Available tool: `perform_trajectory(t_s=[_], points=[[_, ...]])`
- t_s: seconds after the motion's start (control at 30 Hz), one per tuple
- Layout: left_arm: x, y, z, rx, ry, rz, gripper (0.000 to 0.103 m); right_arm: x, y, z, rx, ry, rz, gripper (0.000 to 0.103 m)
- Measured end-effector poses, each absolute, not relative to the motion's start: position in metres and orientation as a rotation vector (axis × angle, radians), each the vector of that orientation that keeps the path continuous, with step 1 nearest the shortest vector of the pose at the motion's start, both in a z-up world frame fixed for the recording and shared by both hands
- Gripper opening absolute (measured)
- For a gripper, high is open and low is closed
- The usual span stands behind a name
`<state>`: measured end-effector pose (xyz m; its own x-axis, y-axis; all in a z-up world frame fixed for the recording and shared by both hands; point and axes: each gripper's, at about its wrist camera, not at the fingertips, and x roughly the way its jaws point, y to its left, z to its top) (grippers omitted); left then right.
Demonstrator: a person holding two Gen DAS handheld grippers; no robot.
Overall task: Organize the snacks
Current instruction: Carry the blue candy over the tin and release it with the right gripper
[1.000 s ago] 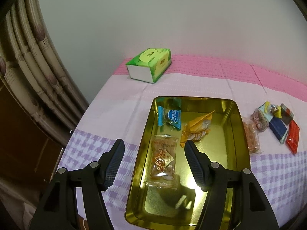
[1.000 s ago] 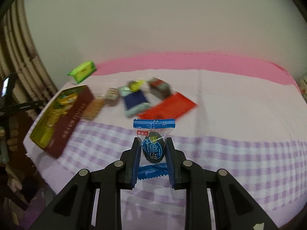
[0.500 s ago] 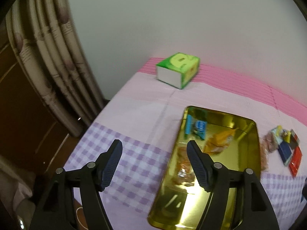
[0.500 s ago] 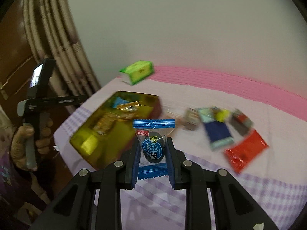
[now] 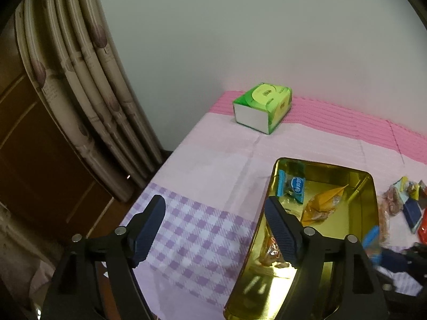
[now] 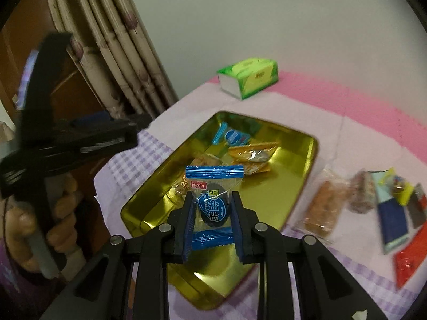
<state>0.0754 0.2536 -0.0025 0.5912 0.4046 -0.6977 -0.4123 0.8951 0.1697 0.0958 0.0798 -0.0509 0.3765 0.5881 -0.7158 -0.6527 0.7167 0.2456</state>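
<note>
A gold tin tray (image 6: pixel 301 176) (image 5: pixel 372 186) lies on the checked tablecloth and holds a blue-wrapped candy (image 5: pixel 295 186), an orange packet (image 5: pixel 324 205) and a clear cookie packet (image 5: pixel 271 250). My right gripper (image 6: pixel 212 213) is shut on a blue-and-clear wrapped dark candy (image 6: pixel 214 208), held above the tray's near end. My left gripper (image 5: pixel 213 226) hangs over the tablecloth by the tray's left rim; its jaws are opening with nothing between them. Loose snacks (image 6: pixel 387 205) (image 5: pixel 405 202) lie right of the tray.
A green tissue box (image 5: pixel 263 106) (image 6: pixel 248 80) stands at the far edge near the wall. Curtains (image 5: pixel 88 85) and a brown door lie left, past the table's edge. A hand (image 6: pixel 61 213) grips the left gripper's handle.
My right gripper has swung left with the candy, from over the loose snacks to over the tray. My left gripper pulled back left off the tray and its jaws spread wider.
</note>
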Motion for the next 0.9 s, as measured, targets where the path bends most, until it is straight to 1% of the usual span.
perform_trajectory(t_s=[0.07,0.4,0.9], points=[[0.076,0.255,-0.004,-0.015,0.814,0.478,0.083,0.100,0.089,-0.059,-0.093,0.896,0.791,0.024],[0.080,0.258,-0.009,-0.040,0.835,0.468,0.083,0.124,0.114,-0.085,-0.098,0.980,0.774,0.025],[0.082,0.258,-0.015,-0.041,0.849,0.460,0.083,0.133,0.121,-0.093,-0.076,0.995,0.771,0.027]])
